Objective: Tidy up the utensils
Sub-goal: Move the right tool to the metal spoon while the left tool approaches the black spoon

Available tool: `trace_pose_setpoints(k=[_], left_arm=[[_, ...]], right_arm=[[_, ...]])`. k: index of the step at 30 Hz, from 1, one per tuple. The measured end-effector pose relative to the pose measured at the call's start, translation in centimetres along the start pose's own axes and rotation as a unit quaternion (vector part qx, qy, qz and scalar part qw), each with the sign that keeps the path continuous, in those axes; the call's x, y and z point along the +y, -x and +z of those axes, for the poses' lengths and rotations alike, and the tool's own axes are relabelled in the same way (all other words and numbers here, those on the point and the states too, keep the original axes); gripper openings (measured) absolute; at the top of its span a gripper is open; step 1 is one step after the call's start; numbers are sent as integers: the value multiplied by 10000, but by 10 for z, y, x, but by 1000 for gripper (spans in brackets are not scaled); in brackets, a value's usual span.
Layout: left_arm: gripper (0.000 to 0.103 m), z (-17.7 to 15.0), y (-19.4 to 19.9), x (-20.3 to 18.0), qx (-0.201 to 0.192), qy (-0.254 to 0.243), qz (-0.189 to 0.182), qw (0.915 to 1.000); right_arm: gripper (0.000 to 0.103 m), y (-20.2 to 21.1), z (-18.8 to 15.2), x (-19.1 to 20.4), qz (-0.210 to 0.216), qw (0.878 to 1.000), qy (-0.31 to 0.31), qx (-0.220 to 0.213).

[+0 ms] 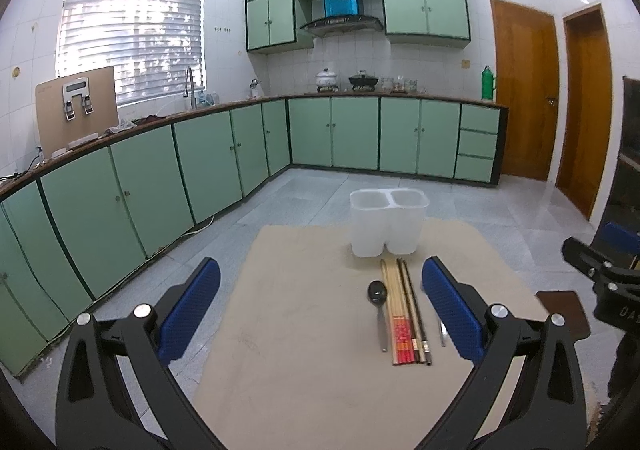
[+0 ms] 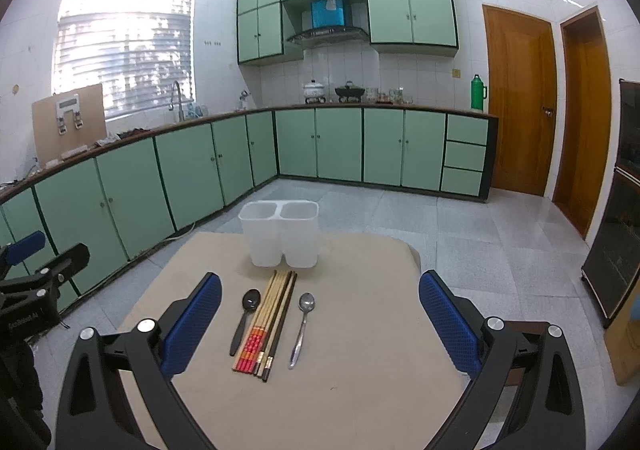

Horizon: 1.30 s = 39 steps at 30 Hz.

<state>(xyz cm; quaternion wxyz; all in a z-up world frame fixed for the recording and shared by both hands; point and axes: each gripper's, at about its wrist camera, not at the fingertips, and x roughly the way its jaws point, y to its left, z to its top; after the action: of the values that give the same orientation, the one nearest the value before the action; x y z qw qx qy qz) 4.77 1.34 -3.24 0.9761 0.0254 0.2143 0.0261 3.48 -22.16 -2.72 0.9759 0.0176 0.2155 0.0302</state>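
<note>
Translucent white two-compartment holder (image 2: 280, 236): upright, both compartments unfilled. Just before it, flat, side by side: black spoon (image 2: 245, 318), bundled chopsticks (image 2: 269, 324), steel spoon (image 2: 303, 328), bowls toward holder.

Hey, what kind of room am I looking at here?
A home kitchen, most likely: green cabinets run under a counter, a range hood hangs above pots on a stove, and a sink faucet stands by the window.

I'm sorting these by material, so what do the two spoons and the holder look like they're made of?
Black spoon: probably glossy plastic, dark with a soft highlight, though coated metal is possible. Silver spoon: polished metal, likely stainless steel, mirror-like bowl. Two-compartment holder: translucent white plastic, light showing through its walls.
</note>
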Motion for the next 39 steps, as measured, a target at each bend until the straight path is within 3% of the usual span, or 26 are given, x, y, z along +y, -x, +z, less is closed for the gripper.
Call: trace_pose_setpoints(k=[9,18,23,29,36,39], left_arm=[[98,-12,-89,1,648,-142,197,9976],[98,-35,-179,-2,1493,-181,175,9885],[94,-46,-205,-4,1772,-181,115,9839],[87,-55,-225,-4,2035,-128,50,9790],[86,-59,-241,-10,2146,-153,-94,9765],[86,-61,-246,-16,2197,-172,-177,9753]], right_arm=[[91,-97,-10,-9,159,9964,-184,808],[72,-206,-40,-5,334,9817,-208,1863],[61,-255,-56,-2,426,9705,-368,2343],[54,-279,-66,5,381,9656,-332,2550],[46,-292,-70,9,329,9650,-217,2593],[32,-295,-69,10,366,9648,-185,2597]])
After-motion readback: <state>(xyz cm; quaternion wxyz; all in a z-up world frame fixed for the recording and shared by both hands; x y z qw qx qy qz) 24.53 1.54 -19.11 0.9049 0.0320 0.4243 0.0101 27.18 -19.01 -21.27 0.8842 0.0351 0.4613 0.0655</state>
